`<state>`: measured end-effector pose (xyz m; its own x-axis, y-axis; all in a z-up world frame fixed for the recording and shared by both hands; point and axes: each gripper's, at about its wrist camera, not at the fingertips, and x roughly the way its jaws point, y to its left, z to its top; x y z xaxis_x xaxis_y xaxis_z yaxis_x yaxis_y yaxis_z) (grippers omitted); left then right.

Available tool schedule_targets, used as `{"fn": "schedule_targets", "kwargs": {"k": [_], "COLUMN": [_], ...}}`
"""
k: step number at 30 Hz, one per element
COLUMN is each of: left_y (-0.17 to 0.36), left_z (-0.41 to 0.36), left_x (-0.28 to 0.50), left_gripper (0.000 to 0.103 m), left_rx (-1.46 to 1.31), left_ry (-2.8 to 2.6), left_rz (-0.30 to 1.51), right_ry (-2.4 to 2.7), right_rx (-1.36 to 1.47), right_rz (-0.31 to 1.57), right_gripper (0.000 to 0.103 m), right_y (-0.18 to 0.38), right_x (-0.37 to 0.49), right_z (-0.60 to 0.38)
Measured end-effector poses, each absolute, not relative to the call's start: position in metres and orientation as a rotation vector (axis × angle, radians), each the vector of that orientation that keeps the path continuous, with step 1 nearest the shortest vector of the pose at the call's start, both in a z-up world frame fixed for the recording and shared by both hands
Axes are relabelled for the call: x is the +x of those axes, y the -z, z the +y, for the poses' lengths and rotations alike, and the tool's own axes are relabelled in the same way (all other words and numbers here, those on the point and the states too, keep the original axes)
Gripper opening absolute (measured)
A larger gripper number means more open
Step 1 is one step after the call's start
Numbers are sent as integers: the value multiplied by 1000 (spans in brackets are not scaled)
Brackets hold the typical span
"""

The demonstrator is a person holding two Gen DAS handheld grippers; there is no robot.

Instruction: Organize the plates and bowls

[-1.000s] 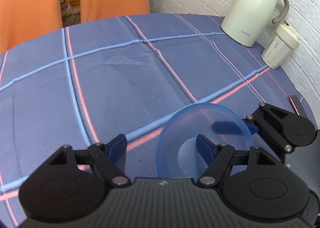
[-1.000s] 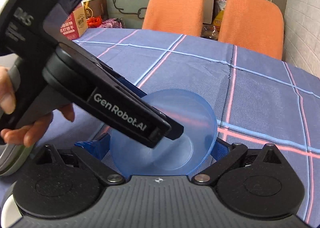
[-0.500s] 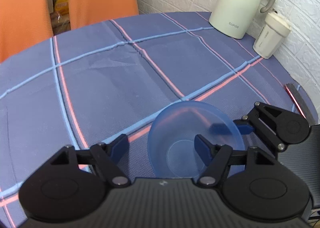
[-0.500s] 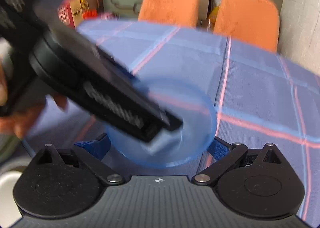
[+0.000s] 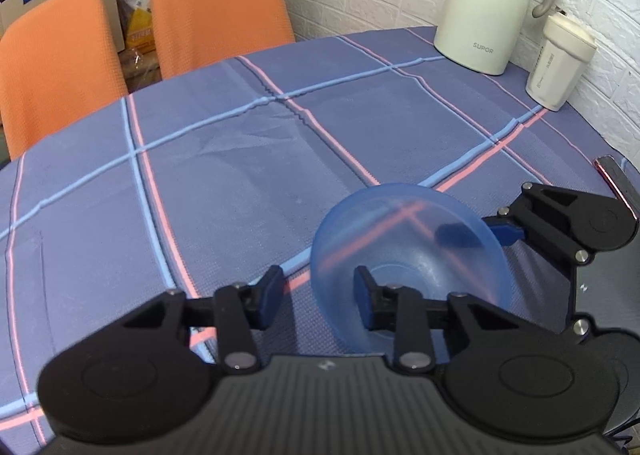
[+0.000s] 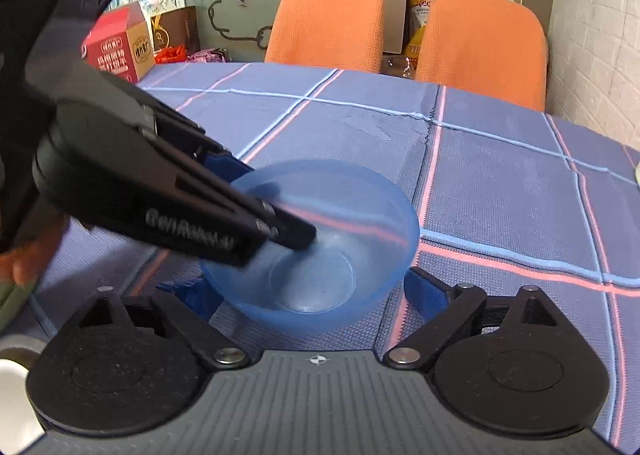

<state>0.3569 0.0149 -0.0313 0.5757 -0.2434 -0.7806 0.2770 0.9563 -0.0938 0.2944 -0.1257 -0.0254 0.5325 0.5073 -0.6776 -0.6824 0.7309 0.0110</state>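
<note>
Blue bowl [image 5: 400, 239] sat low over the checked tablecloth [image 5: 240, 175], near the table's front right edge. I couldn't tell whether its base was touching the cloth or just clear of it.

Right gripper [image 6: 308, 293] was spread wide across the bowl with a pad against the outer wall on each side. It read as a clamp across the full width, so I judged the right side was carrying the load.

Left gripper [image 5: 318, 295] was parted and gripping nothing. One finger was inside the bowl and the other outside, straddling the wall, with a visible gap between the outer pad and the plastic.

Step, as I read it: mid-handover, or adding a second grip, on a single bowl. No stack or destination showed in either view. A white edge at the bottom-left of the right wrist view was too cropped to identify.

Next move, my call:
- bring the left fingers together on the wall until both pads seat
- only then let the right side go
- keep the bowl level, since a one-wall pinch on thin, slick plastic would want to pivot

Risks: the bowl flexing or slipping from a rim pinch, and the two tools fouling each other because they overlapped over the bowl.

Thermal jug [image 5: 488, 3] and lidded cup [image 5: 560, 59] stood well apart by the wall, out of the way.
</note>
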Motion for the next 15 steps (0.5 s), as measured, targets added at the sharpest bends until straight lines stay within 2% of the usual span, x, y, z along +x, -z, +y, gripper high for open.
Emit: {"fn": "schedule_targets", "kwargs": {"k": [1, 3, 10, 15], "left_y": [30, 26, -17, -44], "left_z": [15, 16, 14, 1], "left_x": [358, 359, 343, 299], "left_gripper": [26, 16, 17, 17], "left_rx": [35, 8, 8, 34], "left_ry": [309, 320, 322, 347], "left_rz": [918, 930, 851, 795], "right_ry": [-718, -719, -685, -658], "right_rx": [-268, -278, -312, -329], "right_rz": [699, 670, 551, 484], "right_gripper": [78, 77, 77, 77], "right_y": [23, 14, -18, -41], "right_x": [294, 292, 279, 241], "right_z": [-125, -121, -119, -127]}}
